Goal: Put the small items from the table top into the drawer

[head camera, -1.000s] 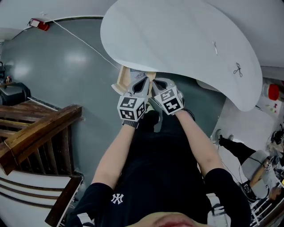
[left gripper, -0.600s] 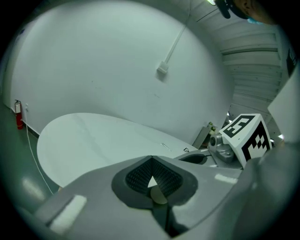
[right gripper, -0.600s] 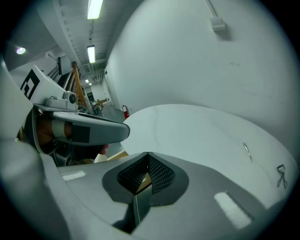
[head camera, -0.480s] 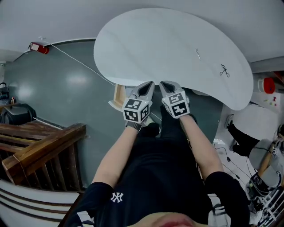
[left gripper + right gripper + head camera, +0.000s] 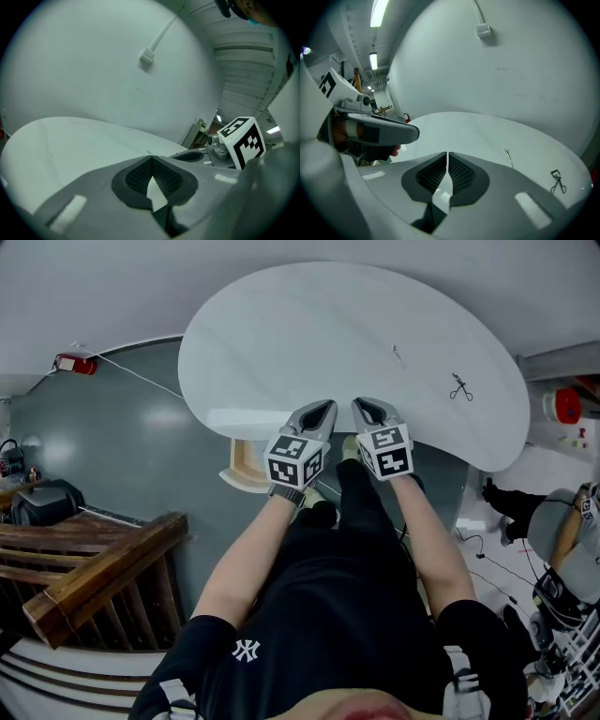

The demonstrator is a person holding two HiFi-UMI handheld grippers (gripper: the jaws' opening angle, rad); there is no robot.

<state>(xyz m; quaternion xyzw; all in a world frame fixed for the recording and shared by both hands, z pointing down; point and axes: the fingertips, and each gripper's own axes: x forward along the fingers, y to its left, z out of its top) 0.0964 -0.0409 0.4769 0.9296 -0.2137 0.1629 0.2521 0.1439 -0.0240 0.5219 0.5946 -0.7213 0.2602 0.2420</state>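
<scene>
Progress looks slight: a thin pin (image 5: pixel 397 354) and a small scissor-like tool (image 5: pixel 459 387) lie on the white desk (image 5: pixel 281 343), well apart from the drawer (image 5: pixel 246 465), which seems pulled out under the near edge. My left hand-held gripper (image 5: pixel 323 409) and right hand-held gripper (image 5: pixel 364 409) hover side by side at that edge, both closed and empty, so I judge every item has yet to be picked up.

Black T-shirt (image 5: pixel 328 615) with white emblem (image 5: pixel 247 650); grey left hand-held gripper (image 5: pixel 324 407) and right hand-held gripper (image 5: pixel 362 404) bear black-and-white marker cubes (image 5: pixel 294 460).
</scene>
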